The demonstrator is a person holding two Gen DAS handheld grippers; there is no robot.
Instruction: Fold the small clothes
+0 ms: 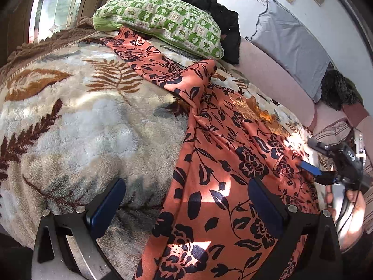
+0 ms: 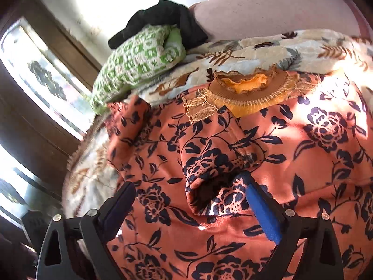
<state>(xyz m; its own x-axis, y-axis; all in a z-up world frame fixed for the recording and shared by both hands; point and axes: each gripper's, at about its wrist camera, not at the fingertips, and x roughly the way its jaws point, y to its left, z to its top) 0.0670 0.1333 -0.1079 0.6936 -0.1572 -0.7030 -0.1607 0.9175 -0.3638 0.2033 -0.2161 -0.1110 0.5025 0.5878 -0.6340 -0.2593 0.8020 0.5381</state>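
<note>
1. The orange garment with a dark navy flower print (image 1: 221, 154) lay spread on the plush cream blanket with brown fern leaves (image 1: 77, 121), covering the bed's right half. One long part, apparently a sleeve, ran toward the far left, its end tucked under the green-and-white checked pillow (image 1: 160, 21).

2. The left gripper (image 1: 186, 210) hovered over the near edge of the garment with its jaws wide apart. Its right finger stood over the orange cloth, its left finger over bare blanket; nothing was held.

3. The right gripper (image 2: 191, 212) was also spread wide. A folded sleeve end with an open cuff (image 2: 209, 193) lay between its fingers, close to the blue pad on the right, but the pads did not press on it, so it appeared to lie loose.

4. The gold-embroidered neckline with an orange-yellow lining (image 2: 247, 88) sat at the far side of the garment, near the blanket's edge.

5. By my reading, this was an early fold: one sleeve was already laid inward over the body, while the other was still stretched out.

6. The next move probably called for reaching the far-left sleeve, pinching it clear of the pillow, and drawing it over the body without dragging the placed sleeve.
</note>
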